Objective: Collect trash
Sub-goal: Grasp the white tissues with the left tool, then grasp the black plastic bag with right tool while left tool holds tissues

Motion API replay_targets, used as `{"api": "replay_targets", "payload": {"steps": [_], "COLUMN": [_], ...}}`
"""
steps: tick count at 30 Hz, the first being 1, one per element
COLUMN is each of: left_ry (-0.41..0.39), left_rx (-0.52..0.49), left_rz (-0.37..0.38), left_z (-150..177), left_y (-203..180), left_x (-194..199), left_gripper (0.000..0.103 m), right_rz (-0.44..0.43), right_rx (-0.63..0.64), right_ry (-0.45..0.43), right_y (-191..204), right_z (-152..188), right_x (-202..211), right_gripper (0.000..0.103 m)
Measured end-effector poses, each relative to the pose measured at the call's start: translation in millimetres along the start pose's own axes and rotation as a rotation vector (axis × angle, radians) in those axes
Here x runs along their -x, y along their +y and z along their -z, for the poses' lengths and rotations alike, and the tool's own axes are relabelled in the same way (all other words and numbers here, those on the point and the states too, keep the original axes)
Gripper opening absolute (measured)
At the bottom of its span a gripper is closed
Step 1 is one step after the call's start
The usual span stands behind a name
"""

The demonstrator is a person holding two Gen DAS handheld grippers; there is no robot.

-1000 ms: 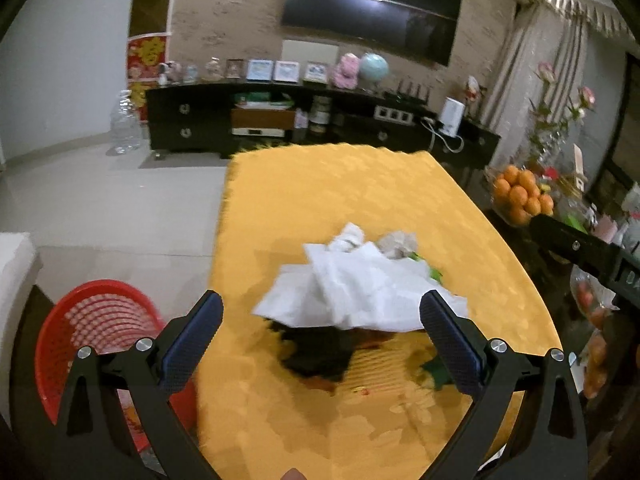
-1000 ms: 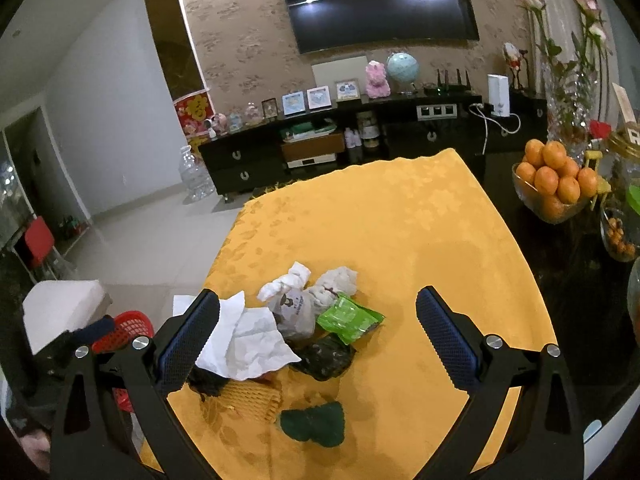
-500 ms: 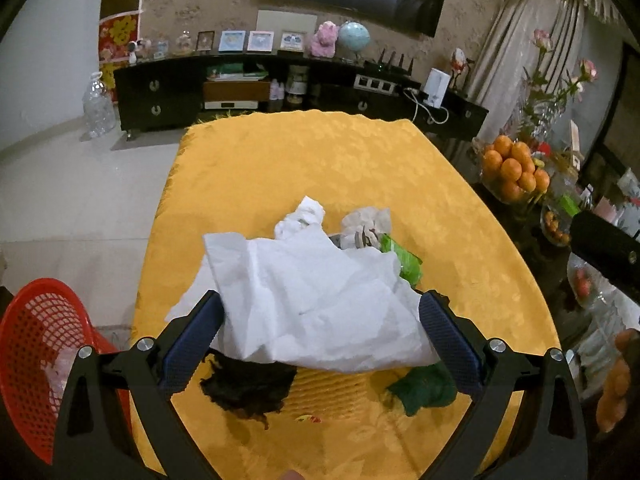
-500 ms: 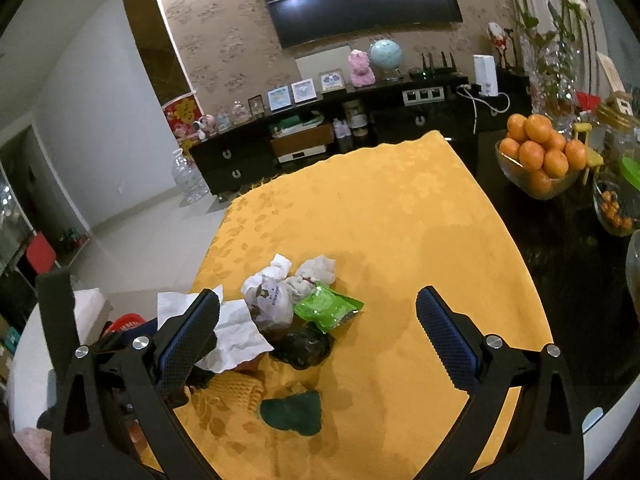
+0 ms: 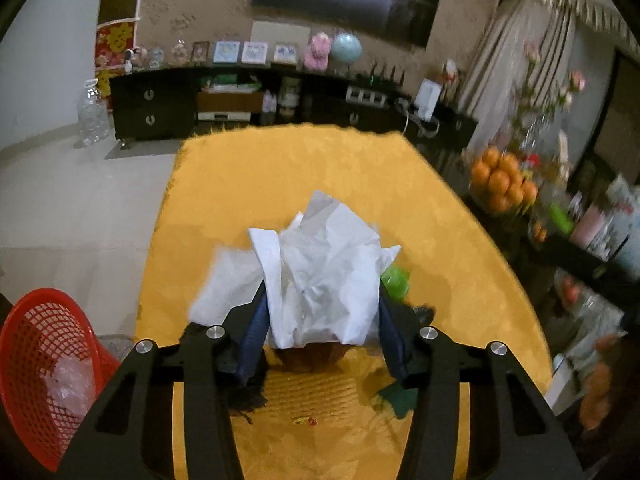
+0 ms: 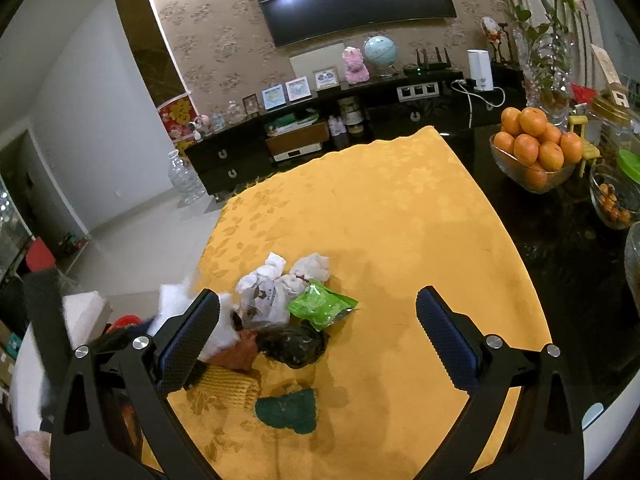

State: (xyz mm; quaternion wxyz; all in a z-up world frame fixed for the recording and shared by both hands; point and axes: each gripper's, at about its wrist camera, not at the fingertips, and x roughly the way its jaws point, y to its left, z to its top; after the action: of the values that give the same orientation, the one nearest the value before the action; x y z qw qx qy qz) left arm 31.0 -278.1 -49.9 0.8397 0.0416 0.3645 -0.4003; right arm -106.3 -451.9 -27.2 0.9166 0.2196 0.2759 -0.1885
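My left gripper (image 5: 322, 316) is shut on a crumpled white paper napkin (image 5: 324, 264) and holds it bunched between its blue pads above the yellow tablecloth (image 5: 320, 168). Under and behind it lies the trash pile: a green wrapper (image 6: 320, 304), a tied white plastic bag (image 6: 266, 298), a black bag (image 6: 294, 346), a yellow foam net (image 6: 232, 386) and a dark green scrap (image 6: 288, 410). My right gripper (image 6: 318, 336) is open and empty, hovering above the pile. A red mesh basket (image 5: 36, 360) stands on the floor to the left of the table.
A glass bowl of oranges (image 6: 534, 152), a flower vase (image 6: 548, 76) and snack jars stand on the dark table to the right. A dark TV cabinet (image 6: 320, 136) lines the far wall. A white seat corner (image 6: 82, 312) is at the left.
My left gripper has closed on the white napkin, crumpling it up from flat. The right gripper has stayed open and nearly still.
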Motion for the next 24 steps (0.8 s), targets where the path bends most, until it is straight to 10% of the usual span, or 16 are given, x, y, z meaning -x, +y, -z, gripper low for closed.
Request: {"api": "replay_targets", "payload": {"steps": [24], "left_ry": [-0.198], "left_rx": [0.160], "left_rz": [0.074], "left_z": [-21], "left_y": [64], "left_x": [88], "left_gripper": [0.047], "right_rz": [-0.011], "right_rx": [0.086], "right_ry": [0.037], "right_y": [32], "right_z": [11], "right_x": [-20], "right_gripper": [0.096]}}
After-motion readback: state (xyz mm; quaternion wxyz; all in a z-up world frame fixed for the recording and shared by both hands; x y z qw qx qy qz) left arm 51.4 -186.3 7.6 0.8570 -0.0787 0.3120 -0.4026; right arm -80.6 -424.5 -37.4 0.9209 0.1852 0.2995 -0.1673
